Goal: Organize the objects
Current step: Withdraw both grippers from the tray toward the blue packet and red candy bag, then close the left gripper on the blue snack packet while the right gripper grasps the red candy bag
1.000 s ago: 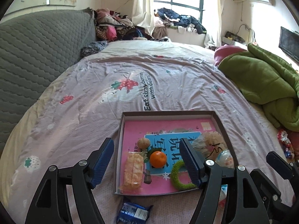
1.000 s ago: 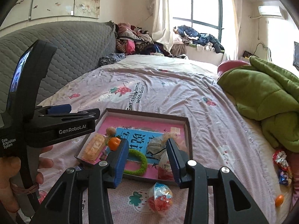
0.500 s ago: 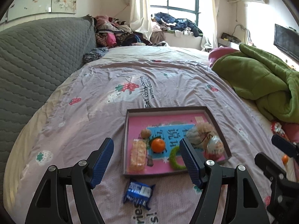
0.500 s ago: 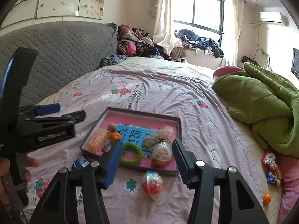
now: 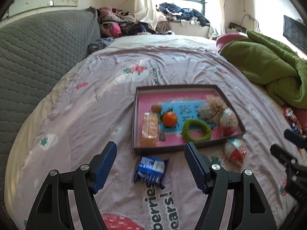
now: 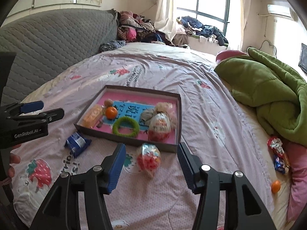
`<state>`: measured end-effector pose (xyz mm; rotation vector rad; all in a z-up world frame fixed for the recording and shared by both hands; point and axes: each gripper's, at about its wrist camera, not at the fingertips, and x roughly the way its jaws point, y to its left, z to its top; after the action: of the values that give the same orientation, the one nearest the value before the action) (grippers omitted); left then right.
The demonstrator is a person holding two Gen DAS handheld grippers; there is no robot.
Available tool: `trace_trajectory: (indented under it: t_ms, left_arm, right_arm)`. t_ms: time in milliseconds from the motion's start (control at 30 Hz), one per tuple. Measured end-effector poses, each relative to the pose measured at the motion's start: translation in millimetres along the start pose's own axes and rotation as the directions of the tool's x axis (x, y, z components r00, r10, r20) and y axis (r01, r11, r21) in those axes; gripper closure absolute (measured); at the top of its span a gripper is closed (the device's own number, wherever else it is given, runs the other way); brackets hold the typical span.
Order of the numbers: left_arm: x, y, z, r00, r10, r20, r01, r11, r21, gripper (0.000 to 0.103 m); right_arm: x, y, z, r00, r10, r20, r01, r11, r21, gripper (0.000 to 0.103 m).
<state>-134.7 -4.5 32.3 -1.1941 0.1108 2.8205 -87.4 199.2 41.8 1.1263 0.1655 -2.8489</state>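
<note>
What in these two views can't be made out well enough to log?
- Blue snack packet: label blurred in the left wrist view, too small in the right wrist view.
- Wrapped items at the bed's right side: too small and near the fisheye rim in the right wrist view; cut off in the left.
- Grey and beige bundle in the tray: its far side is hidden behind the foil egg.
- Person's hand: mostly cut off by the left edge of the right wrist view.

A bed (image 5: 99,103) with a lilac strawberry-print cover carries a shallow box lid (image 5: 173,149) near its middle. Just beside the lid's near edge lie a blue snack packet (image 5: 150,169) and a wrapped egg-shaped sweet (image 6: 148,158). A green blanket (image 6: 268,88) is heaped along the right edge, with wrapped sweets (image 6: 278,157) and a small orange (image 6: 276,186) below it.
</note>
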Motion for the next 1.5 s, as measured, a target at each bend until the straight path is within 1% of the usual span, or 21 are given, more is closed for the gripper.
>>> trace_trajectory:
  t_ms: [200,300,400,500,667,867,1100,1333,1500]
  left_arm:
    - [25.3,-0.2,-23.0,0.999,-0.019,-0.047,0.021,0.999,0.035,0.029]
    - [37.3,-1.2,-32.5,0.998,-0.013,-0.055,0.016,0.999,0.052,0.028]
    - [47.1,-1.3,-40.7,0.997,-0.034,-0.063,0.038,0.998,0.055,0.028]
    - [55.0,-2.7,-46.4,0.997,-0.036,-0.069,0.041,0.997,0.065,0.028]
    - [66.0,-4.5,-51.2,0.994,-0.063,-0.093,0.069,0.995,0.069,0.027]
    - [77.0,-4.9,-55.9,0.991,-0.072,-0.111,0.079,0.995,0.060,0.027]
    - [88.4,-2.3,-59.5,0.988,-0.099,-0.120,0.108,0.992,0.066,0.027]
    - [98.9,-3.1,-60.8,0.986,-0.102,-0.133,0.112,0.991,0.071,0.027]
    - [110.1,0.4,-60.4,0.984,-0.099,-0.145,0.108,0.992,0.058,0.027]
  right_arm:
    - [9.3,2.0,-9.2,1.000,0.002,-0.026,-0.002,1.000,-0.013,0.048]
    - [14.1,1.5,-12.6,0.999,0.001,-0.032,-0.002,1.000,-0.012,0.047]
    - [21.2,0.4,-14.8,0.999,-0.001,-0.046,0.000,1.000,-0.010,0.047]
    - [28.3,0.1,-18.0,0.998,-0.002,-0.060,0.001,1.000,-0.012,0.047]
    - [40.4,-1.3,-22.1,0.997,0.006,-0.080,-0.007,1.000,-0.009,0.047]
    - [53.2,-1.2,-25.2,0.995,0.004,-0.096,-0.005,1.000,-0.006,0.047]
    - [66.6,0.7,-27.8,0.994,0.030,-0.106,-0.031,0.999,-0.008,0.047]
    - [85.8,8.3,-25.8,0.992,0.035,-0.119,-0.039,0.999,-0.035,0.045]
    - [106.1,11.8,-27.6,0.989,0.013,-0.145,-0.021,0.998,-0.057,0.044]
